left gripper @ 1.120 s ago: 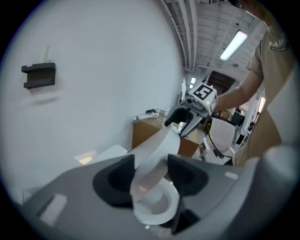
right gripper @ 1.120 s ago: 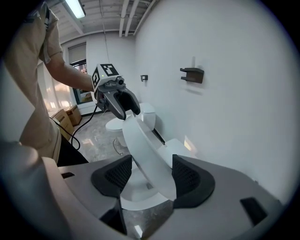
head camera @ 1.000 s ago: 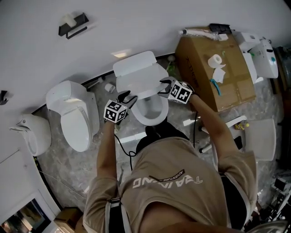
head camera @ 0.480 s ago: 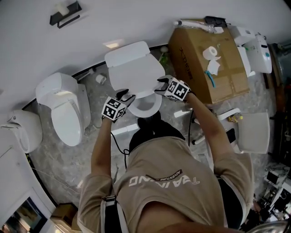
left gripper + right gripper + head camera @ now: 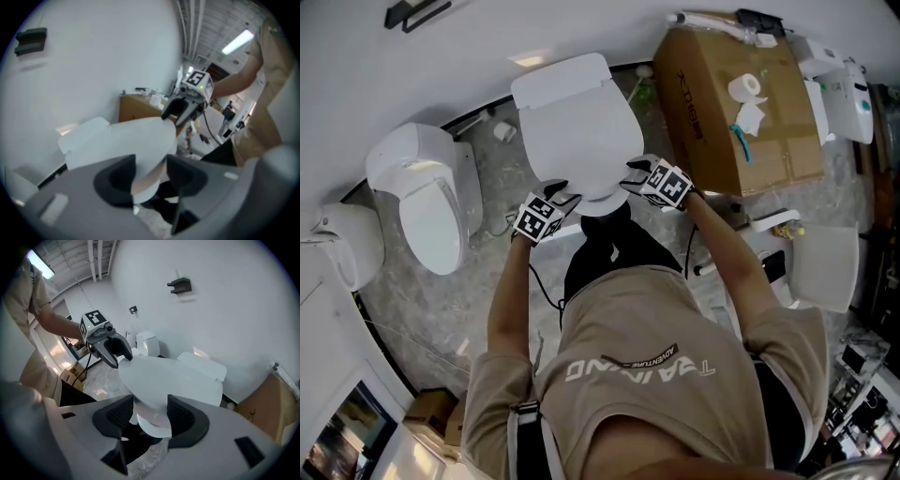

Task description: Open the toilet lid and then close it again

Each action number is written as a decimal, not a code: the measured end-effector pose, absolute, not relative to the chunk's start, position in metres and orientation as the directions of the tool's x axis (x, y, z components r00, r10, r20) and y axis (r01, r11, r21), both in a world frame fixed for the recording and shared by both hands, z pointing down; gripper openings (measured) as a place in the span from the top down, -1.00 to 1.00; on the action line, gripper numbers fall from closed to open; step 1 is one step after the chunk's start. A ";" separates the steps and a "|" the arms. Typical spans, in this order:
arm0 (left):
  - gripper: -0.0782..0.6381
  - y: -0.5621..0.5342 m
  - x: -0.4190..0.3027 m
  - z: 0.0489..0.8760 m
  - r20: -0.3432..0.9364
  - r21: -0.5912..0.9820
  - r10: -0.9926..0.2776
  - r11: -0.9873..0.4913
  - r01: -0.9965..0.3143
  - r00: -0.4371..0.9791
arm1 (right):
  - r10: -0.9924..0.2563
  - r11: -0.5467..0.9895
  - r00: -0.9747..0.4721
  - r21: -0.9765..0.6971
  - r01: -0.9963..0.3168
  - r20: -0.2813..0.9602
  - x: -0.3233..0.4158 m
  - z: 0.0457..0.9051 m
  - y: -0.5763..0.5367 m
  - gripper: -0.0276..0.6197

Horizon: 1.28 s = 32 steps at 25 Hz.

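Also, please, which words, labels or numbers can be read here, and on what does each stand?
"ADVENTURE": small dark patch on the back of the person's shirt.
Large pale letters across the shirt: seen upside down, not surely readable.
Print on the cardboard box: too small to read.
Left cube, right cube: square patterns, no letters.

Marbled floor [image 5: 484,201]: toilet [image 5: 572,117], 2nd toilet [image 5: 422,199], cardboard box [image 5: 717,122] (w/ paper roll [image 5: 747,87] atop).
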<state>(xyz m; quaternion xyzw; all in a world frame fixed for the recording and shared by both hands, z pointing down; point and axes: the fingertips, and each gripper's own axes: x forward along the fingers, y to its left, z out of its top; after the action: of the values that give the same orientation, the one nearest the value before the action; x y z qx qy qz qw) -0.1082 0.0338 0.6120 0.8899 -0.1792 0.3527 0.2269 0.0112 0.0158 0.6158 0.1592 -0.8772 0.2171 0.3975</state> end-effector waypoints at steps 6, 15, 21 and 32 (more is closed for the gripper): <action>0.18 0.061 -0.103 0.644 0.734 0.311 -0.109 -0.823 -0.475 0.670 | -0.062 0.862 -0.609 -0.266 -0.432 0.790 0.015 0.648 0.045 0.20; 0.20 0.082 -0.103 0.687 0.723 0.427 -0.112 -0.704 -0.568 0.682 | -0.033 0.844 -0.601 -0.300 -0.445 0.798 0.017 0.694 0.076 0.20; 0.48 0.091 -0.107 0.727 0.736 0.437 -0.139 -0.650 -0.622 0.662 | -0.040 0.806 -0.610 -0.336 -0.488 0.791 0.021 0.729 0.092 0.20; 0.50 0.117 -0.102 0.793 0.769 0.452 -0.039 -0.673 -0.586 0.638 | -0.068 0.719 -0.574 -0.358 -0.596 0.816 0.031 0.801 0.103 0.58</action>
<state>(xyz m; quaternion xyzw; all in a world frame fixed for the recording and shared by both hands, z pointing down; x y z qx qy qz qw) -0.1022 0.1173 0.7927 0.8311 -0.1880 0.3814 0.3583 0.0309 0.1030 0.8008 0.2004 -0.8285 0.3169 0.4159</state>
